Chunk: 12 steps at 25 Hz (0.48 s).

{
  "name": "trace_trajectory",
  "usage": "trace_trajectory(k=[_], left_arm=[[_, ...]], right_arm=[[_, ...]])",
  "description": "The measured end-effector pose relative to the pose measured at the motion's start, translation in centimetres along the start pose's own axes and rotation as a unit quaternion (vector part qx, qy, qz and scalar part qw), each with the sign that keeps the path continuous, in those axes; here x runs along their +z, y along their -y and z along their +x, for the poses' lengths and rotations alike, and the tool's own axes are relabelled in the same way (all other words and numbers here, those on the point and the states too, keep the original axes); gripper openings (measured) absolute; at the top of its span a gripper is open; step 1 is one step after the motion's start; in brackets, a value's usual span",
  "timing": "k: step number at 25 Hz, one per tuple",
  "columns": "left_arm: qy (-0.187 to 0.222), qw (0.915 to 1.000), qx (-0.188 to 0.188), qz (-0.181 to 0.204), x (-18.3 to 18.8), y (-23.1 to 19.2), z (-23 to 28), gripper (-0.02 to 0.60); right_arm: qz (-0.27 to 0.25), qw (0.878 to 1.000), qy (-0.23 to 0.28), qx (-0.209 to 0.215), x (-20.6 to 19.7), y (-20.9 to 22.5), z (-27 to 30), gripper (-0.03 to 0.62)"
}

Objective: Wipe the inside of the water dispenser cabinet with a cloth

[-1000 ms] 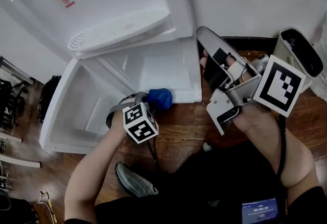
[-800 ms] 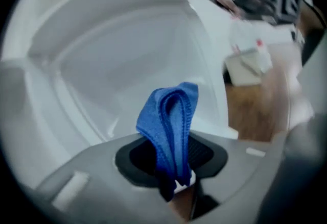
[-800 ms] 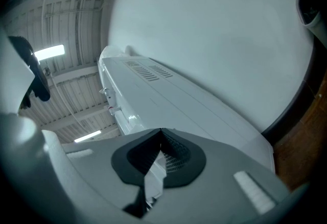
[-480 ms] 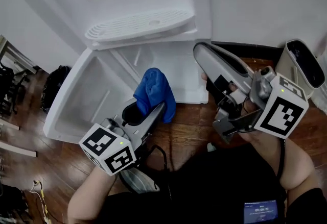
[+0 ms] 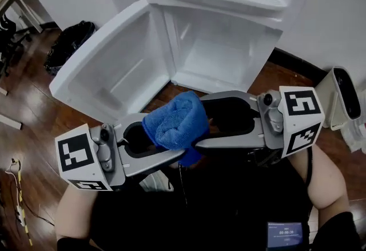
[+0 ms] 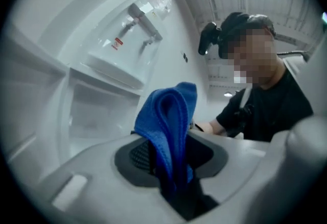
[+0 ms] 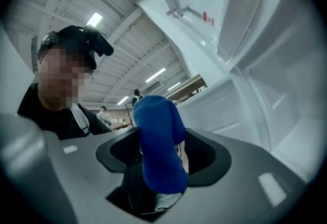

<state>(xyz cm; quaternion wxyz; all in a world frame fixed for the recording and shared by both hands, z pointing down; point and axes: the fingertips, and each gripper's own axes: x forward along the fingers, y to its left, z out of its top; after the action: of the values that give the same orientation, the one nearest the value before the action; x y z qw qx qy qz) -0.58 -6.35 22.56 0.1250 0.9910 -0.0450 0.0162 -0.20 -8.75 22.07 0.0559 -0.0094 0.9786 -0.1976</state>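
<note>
— When read from the left: first the cabinet door [image 5: 108, 72], swung wide open. Then the left gripper [image 5: 166, 138]?
— Yes. Bites shut on the blue cloth [image 5: 174, 121], pinching its lower folds. Holds it bunched and upright, outside and in front of the water dispenser cabinet [image 5: 223, 55].
— And further right?
— Right gripper [image 5: 200, 121], tip to tip with the left. Has just been spreading its jaws. Stands apart around that same cloth, not squeezing it.
</note>
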Motion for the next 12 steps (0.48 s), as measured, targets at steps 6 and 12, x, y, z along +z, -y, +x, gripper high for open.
trace_trajectory(k=[6, 12], left_arm=[[-0.006, 0.997, -0.048, -0.06, -1.6, 0.5, -0.4, 0.133], [0.024, 0.9902, -0.077, -0.114, -0.9, 0.7, -0.7, 0.133]], right_arm=[[0.031, 0.998, -0.024, 0.039, -2.4, -0.8, 1.3, 0.176], [0.046, 0.998, -0.018, 0.046, -2.5, -1.2, 1.5, 0.252]])
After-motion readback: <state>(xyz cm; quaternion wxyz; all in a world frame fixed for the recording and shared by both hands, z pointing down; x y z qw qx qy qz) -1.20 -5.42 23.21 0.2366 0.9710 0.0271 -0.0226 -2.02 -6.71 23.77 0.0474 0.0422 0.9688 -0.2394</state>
